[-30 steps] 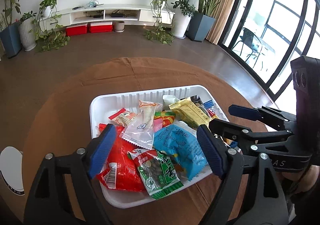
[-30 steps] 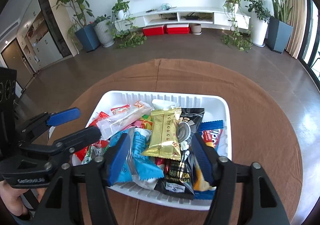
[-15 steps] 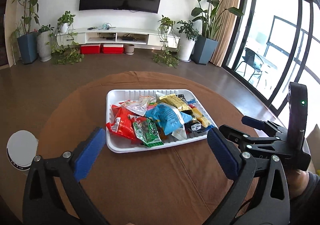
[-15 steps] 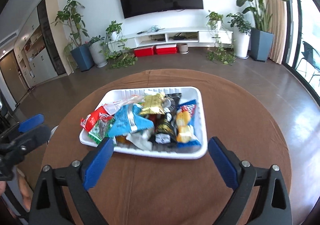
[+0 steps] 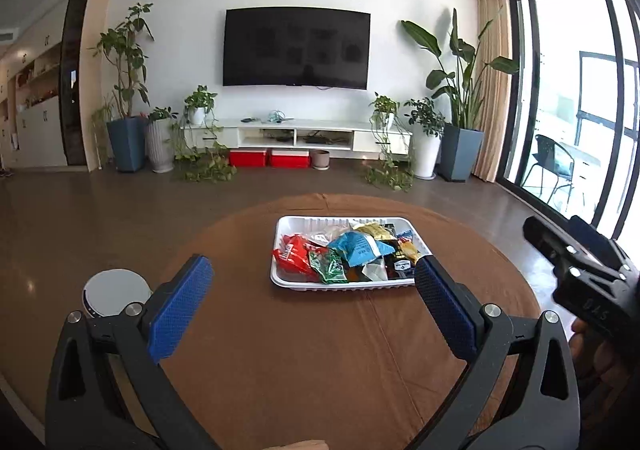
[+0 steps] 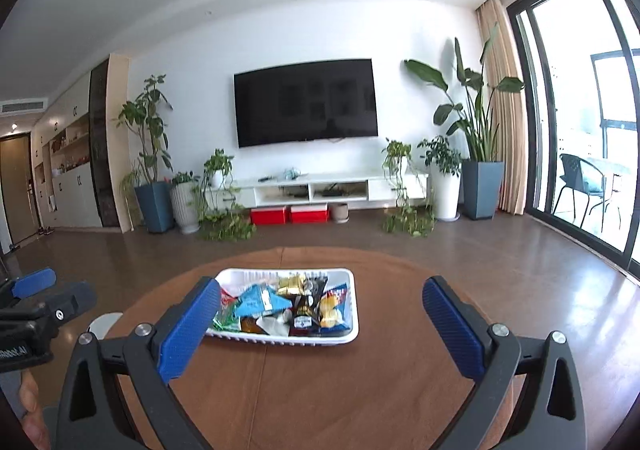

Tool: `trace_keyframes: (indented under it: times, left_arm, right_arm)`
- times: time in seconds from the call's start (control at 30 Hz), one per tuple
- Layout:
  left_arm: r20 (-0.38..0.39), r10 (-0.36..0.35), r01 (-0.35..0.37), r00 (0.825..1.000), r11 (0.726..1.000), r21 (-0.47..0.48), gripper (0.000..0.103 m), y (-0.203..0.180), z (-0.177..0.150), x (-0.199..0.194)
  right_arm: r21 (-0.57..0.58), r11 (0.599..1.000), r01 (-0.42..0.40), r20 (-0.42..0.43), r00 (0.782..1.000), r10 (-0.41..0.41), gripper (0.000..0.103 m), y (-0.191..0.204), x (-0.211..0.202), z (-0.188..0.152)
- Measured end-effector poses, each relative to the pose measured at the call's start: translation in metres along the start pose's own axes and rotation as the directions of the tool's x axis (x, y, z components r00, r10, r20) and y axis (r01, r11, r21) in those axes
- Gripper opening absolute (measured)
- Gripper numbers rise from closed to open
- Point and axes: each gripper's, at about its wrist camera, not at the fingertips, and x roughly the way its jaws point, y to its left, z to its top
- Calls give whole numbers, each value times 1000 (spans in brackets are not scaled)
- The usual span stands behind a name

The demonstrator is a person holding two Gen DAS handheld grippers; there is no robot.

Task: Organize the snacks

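The round desk (image 5: 320, 350), covered in a brown cloth, carries a white tray (image 5: 280, 278) heaped with snack packets, and both grippers hang above the near part of the desk, well short of it. In the left wrist view the left gripper (image 5: 314, 302) has its blue-padded fingers (image 5: 180, 308) spread wide with nothing between them; the tray lies toward 1 o'clock from the gap, its near right corner just behind the right pad. In that heap a blue packet (image 5: 358, 246) sits on top at the middle, a red packet (image 5: 294, 256) lies at the 9 o'clock end, a green packet (image 5: 330, 268) is just in front of the two, and a gold packet (image 5: 370, 228) shows toward 12 o'clock. The right gripper (image 6: 322, 324) is likewise spread and empty in its own view, the tray (image 6: 352, 314) lying between its pads toward 11 o'clock, with the left pad overlapping the tray's near left corner. In the left wrist view the right gripper's black body appears at 3 o'clock. A round white object (image 5: 114, 290) sits low at 9 o'clock, beyond the desk's edge. A dark television (image 5: 296, 48) hangs on the far wall at 12 o'clock.
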Motion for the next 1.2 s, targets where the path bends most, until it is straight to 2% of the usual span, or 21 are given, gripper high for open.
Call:
trace_keyframes:
  times: [0.1,0.23,0.33,0.47,0.57,0.67,0.77,0.83,0.93,1.03,1.2]
  left_arm:
    - [30,3,-3,1000,1000,-18,103,1,5,-21]
    - [74,23,-23,997,1000,6,103,-4,12,-46]
    - [89,21,-23,996,999,26,103,-10,13,-63]
    - [65,0,-2,998,999,33,103,-16,7,-75]
    - [31,4,-6,1000,999,46,103,-20,-1,-72]
    - [-42,27,-26,999,999,22,103,-19,-9,-59]
    - [-121,98,-97,988,995,15,103,-17,-22,-41]
    - [-195,129,-129,972,992,14,103,-14,-32,-27]
    - [-262,159,-155,952,987,36,103,-13,-46,-10]
    - [-299,154,-149,942,988,40,103,-13,-57,3]
    - [-332,124,-122,935,992,27,103,-12,-71,17]
  right_arm:
    - [6,1000,21,84,996,-22,103,0,-26,14]
    - [-12,998,61,204,977,-57,103,4,-62,26]
    - [-12,998,58,242,969,-53,103,8,-78,29]
    - [-9,1000,15,179,984,-13,103,9,-73,23]
    - [-10,1000,1,99,995,0,103,10,-59,11]
    - [-6,1000,20,7,1000,-20,103,8,-43,-3]
    - [-1,998,57,-95,994,-57,103,5,-26,-17]
    - [1,998,67,-147,987,-66,103,4,-18,-27]
    - [-3,996,85,-206,975,-84,103,3,-9,-41]
    - [-12,997,83,-246,966,-83,103,5,-7,-50]
    - [-31,997,69,-285,956,-75,103,11,-4,-61]
